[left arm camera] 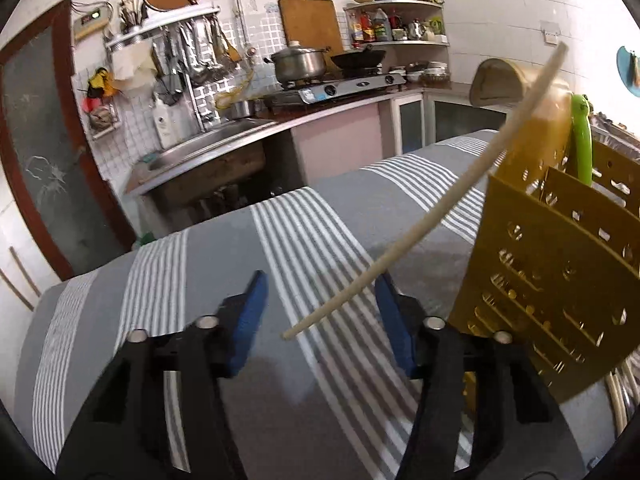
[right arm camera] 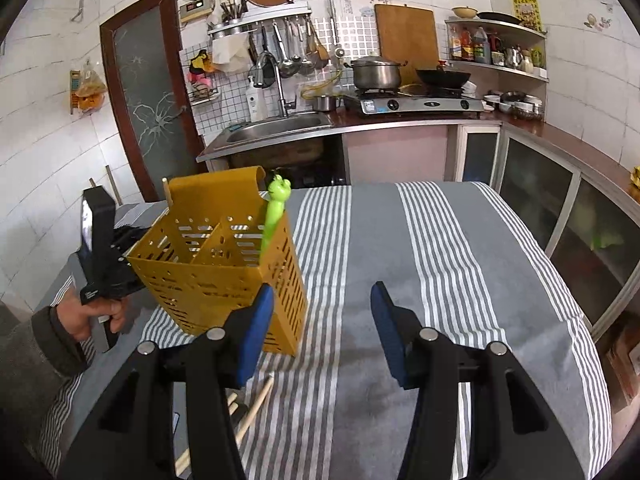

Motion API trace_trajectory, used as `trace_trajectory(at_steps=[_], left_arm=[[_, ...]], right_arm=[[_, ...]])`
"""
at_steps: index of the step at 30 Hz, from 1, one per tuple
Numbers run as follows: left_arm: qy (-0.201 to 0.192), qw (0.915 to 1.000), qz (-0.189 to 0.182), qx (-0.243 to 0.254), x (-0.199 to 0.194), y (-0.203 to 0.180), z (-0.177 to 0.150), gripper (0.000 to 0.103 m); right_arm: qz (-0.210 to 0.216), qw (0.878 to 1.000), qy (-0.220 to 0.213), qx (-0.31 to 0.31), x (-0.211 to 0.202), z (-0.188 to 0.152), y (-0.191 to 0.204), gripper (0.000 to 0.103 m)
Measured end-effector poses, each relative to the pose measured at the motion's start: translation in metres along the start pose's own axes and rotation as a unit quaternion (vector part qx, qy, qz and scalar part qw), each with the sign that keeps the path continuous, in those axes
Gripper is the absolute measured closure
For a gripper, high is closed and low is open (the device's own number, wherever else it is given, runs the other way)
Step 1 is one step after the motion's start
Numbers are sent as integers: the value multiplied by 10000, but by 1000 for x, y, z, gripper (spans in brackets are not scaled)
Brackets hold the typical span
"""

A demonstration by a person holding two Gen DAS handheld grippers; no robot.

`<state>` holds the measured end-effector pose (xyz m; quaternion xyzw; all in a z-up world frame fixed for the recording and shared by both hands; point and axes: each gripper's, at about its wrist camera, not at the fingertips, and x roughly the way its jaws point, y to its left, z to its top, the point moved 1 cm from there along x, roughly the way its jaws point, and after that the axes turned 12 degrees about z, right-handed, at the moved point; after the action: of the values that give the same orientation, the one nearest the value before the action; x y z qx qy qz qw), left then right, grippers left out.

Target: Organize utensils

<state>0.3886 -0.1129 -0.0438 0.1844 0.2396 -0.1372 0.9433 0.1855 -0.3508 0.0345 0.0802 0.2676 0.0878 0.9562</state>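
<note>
A yellow perforated utensil holder (right arm camera: pixel 224 264) stands on the striped table; it fills the right of the left wrist view (left arm camera: pixel 560 280). A green frog-topped utensil (right arm camera: pixel 274 216) stands in it, also seen in the left wrist view (left arm camera: pixel 582 140). My left gripper (left arm camera: pixel 320 312) is open; a pale chopstick (left arm camera: pixel 420 208) slants between its fingers, tip up to the right, blurred and apparently loose. My right gripper (right arm camera: pixel 322 332) is open and empty beside the holder. More chopsticks (right arm camera: pixel 248 416) lie on the cloth under its left finger (right arm camera: pixel 256 328).
The grey striped tablecloth (right arm camera: pixel 440 280) covers the table. The left hand and gripper body (right arm camera: pixel 100 264) sit just left of the holder. A sink (right arm camera: pixel 280 128), stove with pot and wok (right arm camera: pixel 416 100) and cabinets line the far counter.
</note>
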Motion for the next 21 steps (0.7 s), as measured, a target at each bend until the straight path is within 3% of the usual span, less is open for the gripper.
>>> trace_trajectory(at_steps=[1, 5, 8, 12, 15, 21], left_arm=[[94, 10000, -22, 15, 5, 0, 2, 84], [99, 9998, 25, -163, -2, 7, 7, 98], [53, 9981, 2, -609, -29, 23, 13, 99], [-72, 9972, 23, -738, -76, 32, 32, 99], [53, 9970, -102, -766, -111, 30, 48, 99], [253, 9895, -637, -1275, -152, 21, 68, 99]], right_arm=[[-16, 10000, -16, -3, -1, 1, 0, 53], [5, 9999, -115, 44, -6, 6, -1, 53], [83, 9997, -210, 72, -10, 11, -4, 53], [251, 9990, -355, 77, -11, 19, -4, 53], [400, 9982, -454, 54, -14, 25, 0, 50], [575, 9970, -517, -84, -24, 24, 7, 50]])
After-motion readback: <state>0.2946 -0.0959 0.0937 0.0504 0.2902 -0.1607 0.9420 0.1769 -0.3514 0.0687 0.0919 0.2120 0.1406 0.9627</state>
